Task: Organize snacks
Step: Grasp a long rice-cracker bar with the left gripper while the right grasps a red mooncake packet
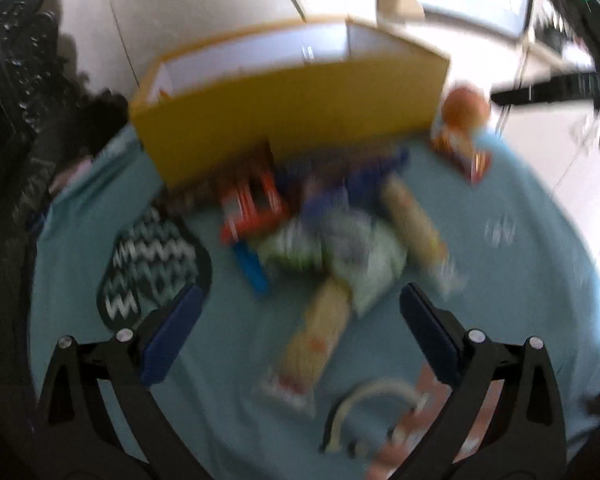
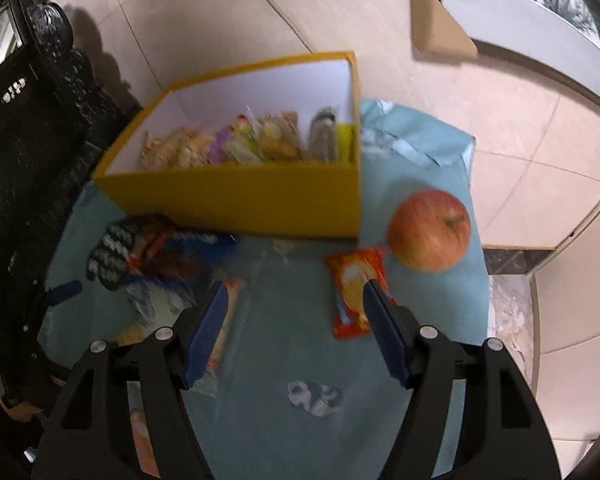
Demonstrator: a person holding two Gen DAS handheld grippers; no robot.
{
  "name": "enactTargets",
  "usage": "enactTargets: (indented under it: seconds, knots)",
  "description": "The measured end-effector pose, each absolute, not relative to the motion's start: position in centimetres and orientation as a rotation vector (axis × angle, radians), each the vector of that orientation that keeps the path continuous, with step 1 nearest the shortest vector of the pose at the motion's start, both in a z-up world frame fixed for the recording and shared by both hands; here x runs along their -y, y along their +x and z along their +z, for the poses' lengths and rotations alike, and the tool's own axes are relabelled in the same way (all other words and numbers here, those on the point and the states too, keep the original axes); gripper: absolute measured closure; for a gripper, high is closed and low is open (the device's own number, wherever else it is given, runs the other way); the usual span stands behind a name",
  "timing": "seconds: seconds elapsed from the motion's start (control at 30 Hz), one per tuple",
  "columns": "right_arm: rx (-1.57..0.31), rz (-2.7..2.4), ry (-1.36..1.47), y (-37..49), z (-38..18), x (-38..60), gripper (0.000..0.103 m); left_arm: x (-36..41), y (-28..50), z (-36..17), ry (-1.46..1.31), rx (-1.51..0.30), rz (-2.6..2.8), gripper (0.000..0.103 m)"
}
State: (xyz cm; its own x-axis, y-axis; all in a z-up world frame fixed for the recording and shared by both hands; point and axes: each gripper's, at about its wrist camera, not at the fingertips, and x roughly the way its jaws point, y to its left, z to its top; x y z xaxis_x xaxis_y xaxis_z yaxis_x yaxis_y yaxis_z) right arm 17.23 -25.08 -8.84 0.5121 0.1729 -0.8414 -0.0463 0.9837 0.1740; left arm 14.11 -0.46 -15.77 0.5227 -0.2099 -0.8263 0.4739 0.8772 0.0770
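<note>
At the far edge of the blue cloth [image 2: 284, 344] stands a yellow box [image 2: 252, 196] with white walls inside. In the right wrist view, many snack packs [image 2: 240, 144] lie in a row along its near wall. Just in front of the box, toward the cloth's left side, more snacks sit in a messy pile [image 1: 332, 240]; the left wrist view is blurry, so I cannot tell what each one is. A long tan pack [image 1: 320, 344] from that pile points at the left claw [image 1: 300, 308], which is wide open and holds nothing. An apple [image 2: 429, 229] sits near the right edge of the cloth, just beside the box's right corner. An orange snack pack [image 2: 354, 292] lies right next to the apple. The right claw [image 2: 294, 300] is open and empty too, with its right finger over that orange pack.
</note>
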Motion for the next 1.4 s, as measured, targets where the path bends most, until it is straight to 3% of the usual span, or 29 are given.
enactTargets:
  seconds: [0.87,0.9,0.97,1.03,1.13,1.4]
  knots:
    - [-1.133,0.028,-0.065,21.8,-18.0,23.8,0.033,0.5,16.2,-21.2,0.305,-0.987,-0.381,0.003]
    - [-1.152,0.037,-0.08,21.8,-18.3,23.5,0.04,0.4,16.1,-21.2,0.294,-0.986,-0.39,0.006]
    - [-1.176,0.077,-0.111,21.6,-18.4,22.9,0.057,0.5,15.6,-21.0,0.288,-0.972,-0.433,0.029]
    - [-1.193,0.107,-0.098,21.3,-18.1,22.8,0.063,1.2,14.6,-20.6,0.318,-0.955,-0.482,0.069]
    - [-1.191,0.143,-0.061,20.0,-17.7,22.6,0.063,1.4,13.8,-20.5,0.29,-0.981,-0.517,0.075]
    - [-1.153,0.176,0.068,16.5,-16.0,22.8,0.063,-1.3,12.0,-19.2,0.199,-0.982,-0.492,0.075]
